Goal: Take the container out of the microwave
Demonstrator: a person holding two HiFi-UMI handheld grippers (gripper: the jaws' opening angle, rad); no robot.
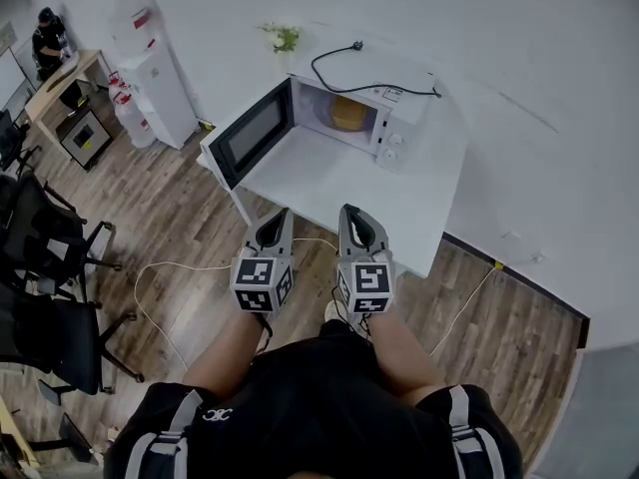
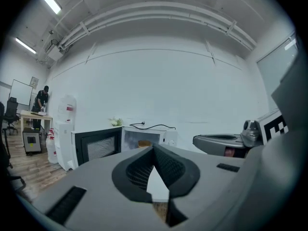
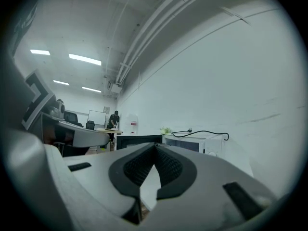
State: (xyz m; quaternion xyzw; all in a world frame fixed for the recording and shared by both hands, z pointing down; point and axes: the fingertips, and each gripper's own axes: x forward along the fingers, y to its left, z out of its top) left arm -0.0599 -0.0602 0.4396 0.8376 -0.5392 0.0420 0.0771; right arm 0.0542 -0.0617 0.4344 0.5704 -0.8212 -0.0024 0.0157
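Observation:
A white microwave [image 1: 374, 118] stands on a white table [image 1: 399, 213] against the wall, its door [image 1: 250, 133] swung open to the left. A tan round container [image 1: 348, 113] sits inside the cavity; it also shows as a small tan shape, the container [image 2: 143, 143], in the left gripper view. My left gripper [image 1: 282, 214] and right gripper [image 1: 349, 210] hover side by side over the table's near edge, short of the microwave. Both point toward it. The jaws of each meet at the tips with nothing between them. The left gripper [image 2: 154, 148] and right gripper [image 3: 155, 147] show the same in their own views.
A black power cord [image 1: 369, 83] lies on top of the microwave, and a small plant [image 1: 285, 36] sits behind it. A water dispenser [image 1: 150, 68] stands left of the table. Black office chairs [image 1: 50, 267] and a floor cable [image 1: 160, 267] are at left. A person stands at a far desk [image 1: 60, 78].

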